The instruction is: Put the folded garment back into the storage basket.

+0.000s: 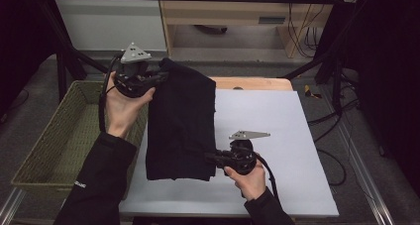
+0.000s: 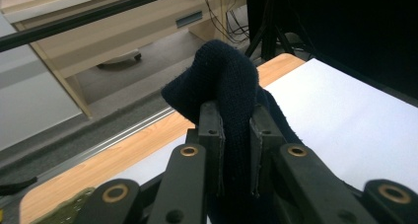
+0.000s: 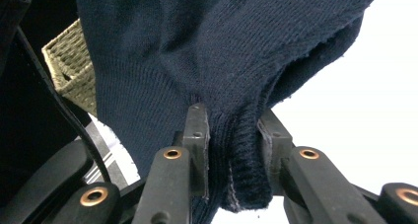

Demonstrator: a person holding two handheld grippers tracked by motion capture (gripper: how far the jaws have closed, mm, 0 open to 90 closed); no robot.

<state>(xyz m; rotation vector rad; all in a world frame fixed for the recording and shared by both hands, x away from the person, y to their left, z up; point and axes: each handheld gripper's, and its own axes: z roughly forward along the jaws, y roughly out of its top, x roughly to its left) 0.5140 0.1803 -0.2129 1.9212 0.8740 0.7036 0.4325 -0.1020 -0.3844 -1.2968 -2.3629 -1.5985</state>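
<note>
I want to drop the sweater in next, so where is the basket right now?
In the high view the basket sits at the table's left edge, under the left forearm, just left of the sweater that both grippers hold.

Dim room, dark edges; white sheet (image 3: pixel 374 110) glares; near jaws slightly soft

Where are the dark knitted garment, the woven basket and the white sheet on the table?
dark knitted garment (image 1: pixel 181 126): high view, middle of the folded cloth.
woven basket (image 1: pixel 59 136): high view, its inner floor.
white sheet (image 1: pixel 277 131): high view, bare part.
</note>
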